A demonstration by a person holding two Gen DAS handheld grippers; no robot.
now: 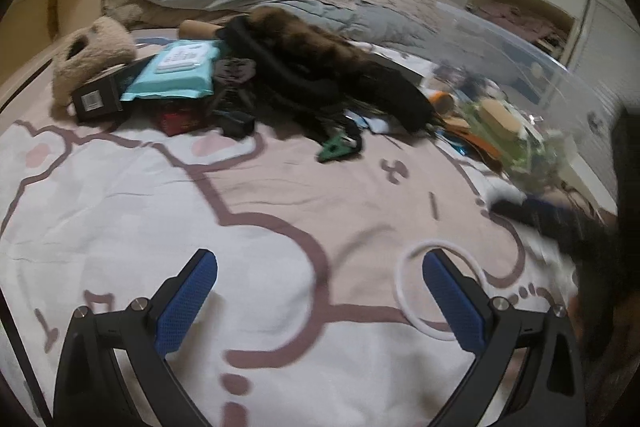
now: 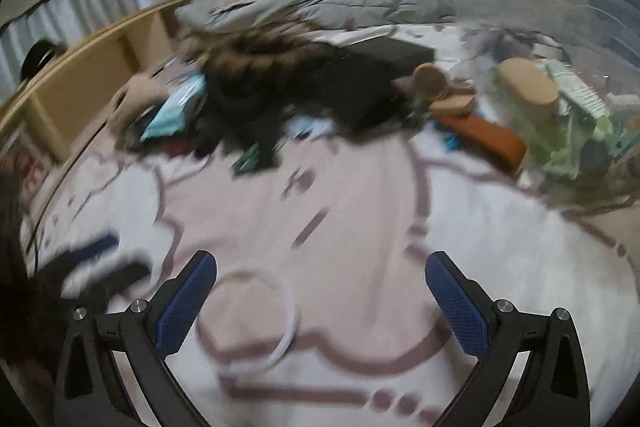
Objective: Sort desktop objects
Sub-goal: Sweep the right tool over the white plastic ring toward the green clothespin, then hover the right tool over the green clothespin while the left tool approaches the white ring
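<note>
My left gripper (image 1: 320, 301) is spread wide with nothing between its 2 blue pads, and my right gripper (image 2: 320, 305) is just as wide and just as empty; both hang low over the patterned bedsheet (image 1: 120, 211). The nearest thing to sort is the thin white ring (image 1: 404, 303), lying flat on the sheet, its near arc passing behind my left gripper's right finger; in the right wrist view the same ring (image 2: 290, 311) lies just inside the left finger. I judge it light, stiff and smooth, so it may skate on the cloth; I would pinch 1 side of the rim across its thin band, not try to span the whole hoop. Farther back the pile waits: a teal wipes pack (image 1: 176, 71), soft and squashy, resting on a black box (image 1: 100, 95), a plush toy (image 1: 94, 57) beside them, and a dark furry piece (image 1: 320, 63) draped over the heap. At the right stands a clear plastic bin (image 2: 600, 3) already holding a tan cylinder (image 2: 528, 87) and green items (image 2: 568, 147), though blur keeps me from naming more.
</note>
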